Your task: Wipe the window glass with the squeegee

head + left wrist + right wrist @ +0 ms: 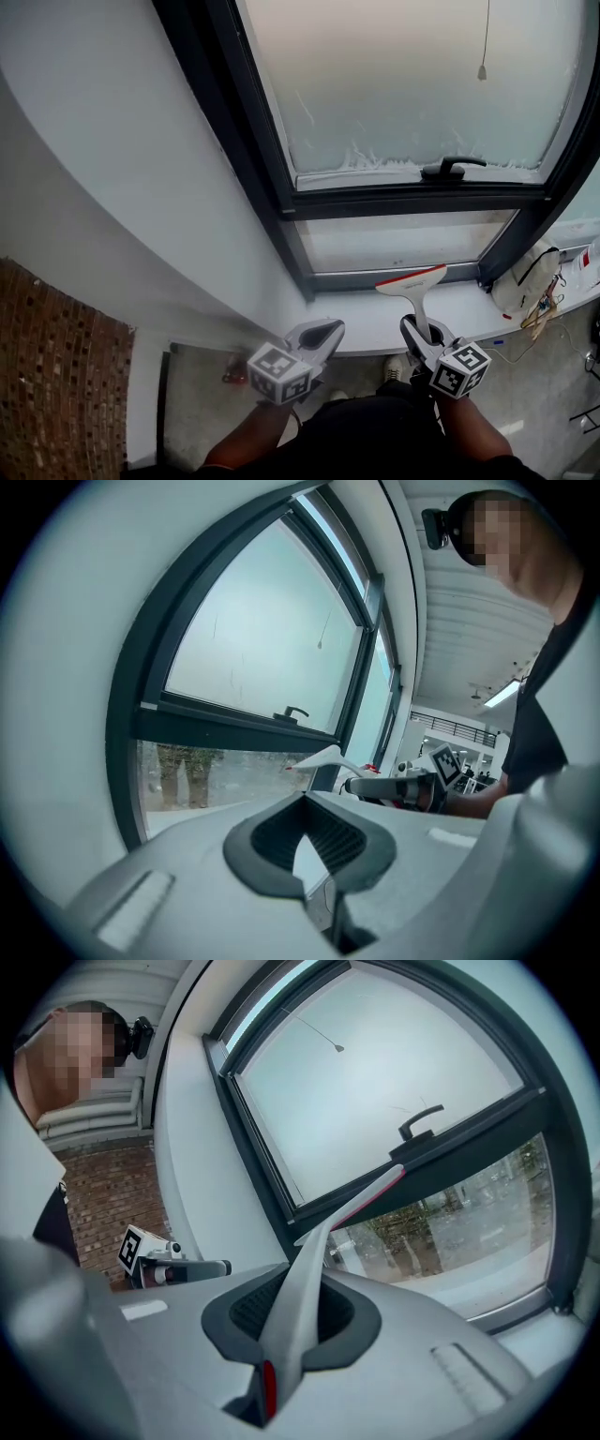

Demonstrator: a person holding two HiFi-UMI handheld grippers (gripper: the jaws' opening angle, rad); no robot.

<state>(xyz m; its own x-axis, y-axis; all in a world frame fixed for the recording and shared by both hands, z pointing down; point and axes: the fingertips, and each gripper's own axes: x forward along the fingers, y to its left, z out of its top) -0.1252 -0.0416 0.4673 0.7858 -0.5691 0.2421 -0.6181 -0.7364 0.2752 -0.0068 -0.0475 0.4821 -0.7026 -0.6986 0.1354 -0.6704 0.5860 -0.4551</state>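
Observation:
A white squeegee [412,282] with a red-edged blade stands upright above the white sill [375,323], its handle clamped in my right gripper [421,332]. In the right gripper view the squeegee [309,1269] rises from between the jaws of this gripper [291,1314], and its blade lies just below the window handle [419,1121]. The blade is level with the lower pane [403,241], short of the glass. The upper pane [412,80] looks frosted, with foam streaks near its bottom. My left gripper [323,331] is shut and empty, left of the squeegee. It also shows from behind [309,841].
A dark window frame [281,202] surrounds both panes, with a black handle [454,168] on the crossbar. A pull cord [482,70] hangs before the upper pane. A white bag with cables [527,281] lies on the sill at right. Brick tiling [56,375] is at lower left.

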